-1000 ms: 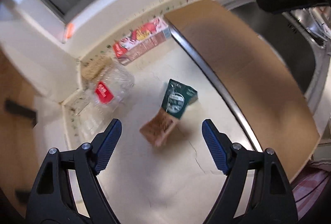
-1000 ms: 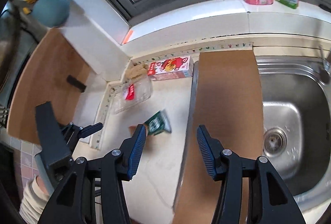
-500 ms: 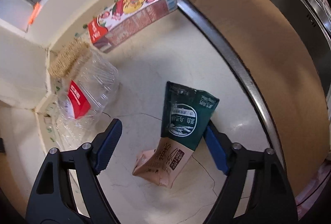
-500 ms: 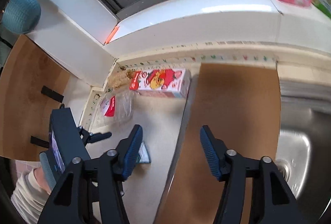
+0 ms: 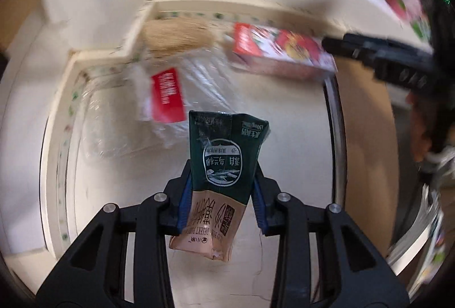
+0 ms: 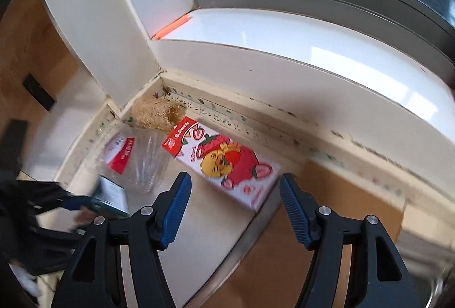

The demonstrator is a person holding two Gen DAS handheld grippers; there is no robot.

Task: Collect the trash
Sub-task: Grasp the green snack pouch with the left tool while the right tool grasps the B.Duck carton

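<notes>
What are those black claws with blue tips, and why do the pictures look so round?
They are grabbing tools a person holds, one per hand, each carrying a wide round-lens camera. The left gripper is closing its jaws around a crumpled green-and-tan drink carton. The right gripper is opening, with nothing between its jaws, above a strawberry box. Also on the cream counter: a clear plastic container with a red label and a straw-coloured scrubber in the corner.
</notes>
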